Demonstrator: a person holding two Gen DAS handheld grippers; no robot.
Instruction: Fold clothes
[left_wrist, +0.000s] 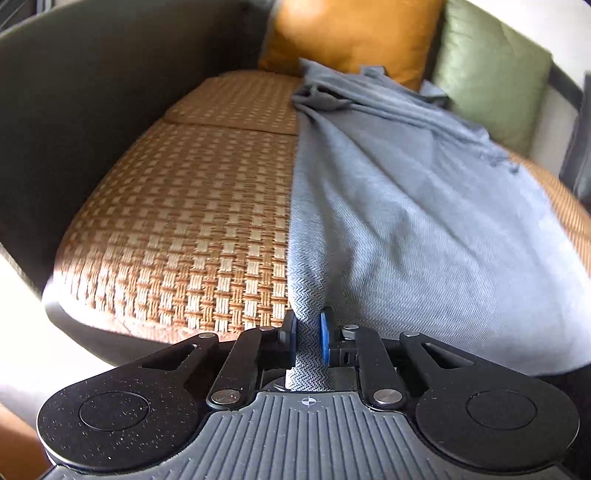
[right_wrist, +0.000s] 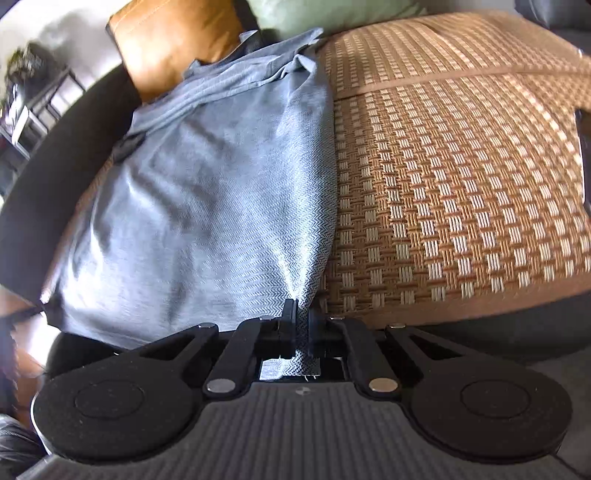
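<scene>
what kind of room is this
Probably a home living room: a sofa with a woven mat on its seat, an orange cushion and a green cushion at the back, and a grey garment spread out.

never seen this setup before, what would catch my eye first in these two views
A grey-blue garment lies spread lengthwise over a woven tan seat mat, its far end bunched against an orange cushion with a green cushion beside it. At the near edge, the left gripper and right gripper each pinch a corner of it.
</scene>
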